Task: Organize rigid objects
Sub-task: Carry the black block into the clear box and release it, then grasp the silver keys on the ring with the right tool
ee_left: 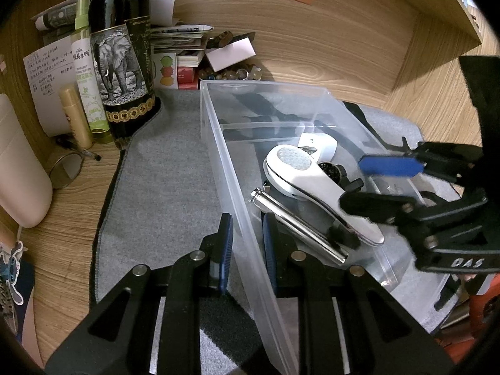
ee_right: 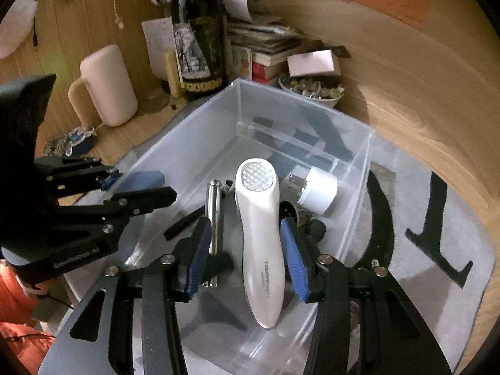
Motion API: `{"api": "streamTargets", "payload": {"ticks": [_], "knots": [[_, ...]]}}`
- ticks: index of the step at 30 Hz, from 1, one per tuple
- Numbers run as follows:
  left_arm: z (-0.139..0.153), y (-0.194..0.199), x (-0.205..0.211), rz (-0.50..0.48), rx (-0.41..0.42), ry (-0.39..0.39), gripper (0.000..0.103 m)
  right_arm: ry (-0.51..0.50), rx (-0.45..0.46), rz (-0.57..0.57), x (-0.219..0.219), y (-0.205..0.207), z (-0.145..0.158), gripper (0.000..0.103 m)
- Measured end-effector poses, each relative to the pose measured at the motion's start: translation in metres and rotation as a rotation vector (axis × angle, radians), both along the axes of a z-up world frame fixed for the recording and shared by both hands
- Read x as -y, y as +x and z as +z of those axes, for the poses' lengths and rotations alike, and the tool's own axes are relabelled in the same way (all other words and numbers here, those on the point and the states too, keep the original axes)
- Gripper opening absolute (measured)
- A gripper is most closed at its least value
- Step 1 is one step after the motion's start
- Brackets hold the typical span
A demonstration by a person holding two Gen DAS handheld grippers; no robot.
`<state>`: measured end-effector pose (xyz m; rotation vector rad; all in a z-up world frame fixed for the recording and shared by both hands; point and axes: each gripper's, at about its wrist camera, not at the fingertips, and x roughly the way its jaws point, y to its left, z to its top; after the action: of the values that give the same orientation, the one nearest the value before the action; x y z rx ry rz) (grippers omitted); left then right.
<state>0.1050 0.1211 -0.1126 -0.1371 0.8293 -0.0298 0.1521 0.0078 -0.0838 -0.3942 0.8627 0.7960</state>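
A clear plastic bin (ee_left: 215, 143) (ee_right: 359, 168) stands on a grey mat. In it lie a white handheld device (ee_left: 312, 184) (ee_right: 259, 237), a silver metal cylinder (ee_left: 297, 228) (ee_right: 214, 215) and a white plug adapter (ee_left: 322, 145) (ee_right: 318, 192). My left gripper (ee_left: 247, 243) (ee_right: 150, 189) straddles the bin's left wall, one pad on each side with a small gap to the wall. My right gripper (ee_right: 245, 250) (ee_left: 375, 184) is open inside the bin, with its pads on either side of the white device and gaps showing.
A dark wine bottle (ee_left: 122, 53) (ee_right: 200, 37), a spray bottle (ee_left: 86, 72), a gold tube (ee_left: 76, 115), papers, books and a bowl of stones (ee_right: 312, 90) stand behind the bin. A cream mug (ee_right: 107, 84) is at the left. Wooden walls enclose the desk.
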Motion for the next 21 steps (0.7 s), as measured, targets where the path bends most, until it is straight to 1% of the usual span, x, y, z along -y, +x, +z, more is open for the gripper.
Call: {"api": "streamTargets", "payload": {"ticks": [6, 10, 14, 17, 21], "knots": [[0.000, 0.000, 0.000, 0.000, 0.000, 0.000, 0.018, 0.063, 0.068, -0.045, 0.019, 0.001, 0.025, 0.057], [0.000, 0.000, 0.000, 0.000, 0.000, 0.000, 0.018, 0.095, 0.105, -0.103, 0.040, 0.008, 0.043, 0.058], [0.000, 0.000, 0.000, 0.000, 0.000, 0.000, 0.018, 0.109, 0.135, -0.188, 0.068, 0.020, 0.056, 0.058], [0.000, 0.000, 0.000, 0.000, 0.000, 0.000, 0.018, 0.106, 0.146, -0.251, 0.088, 0.028, 0.057, 0.058], [0.000, 0.000, 0.000, 0.000, 0.000, 0.000, 0.018, 0.082, 0.114, -0.321, 0.110, 0.040, 0.041, 0.058]]}}
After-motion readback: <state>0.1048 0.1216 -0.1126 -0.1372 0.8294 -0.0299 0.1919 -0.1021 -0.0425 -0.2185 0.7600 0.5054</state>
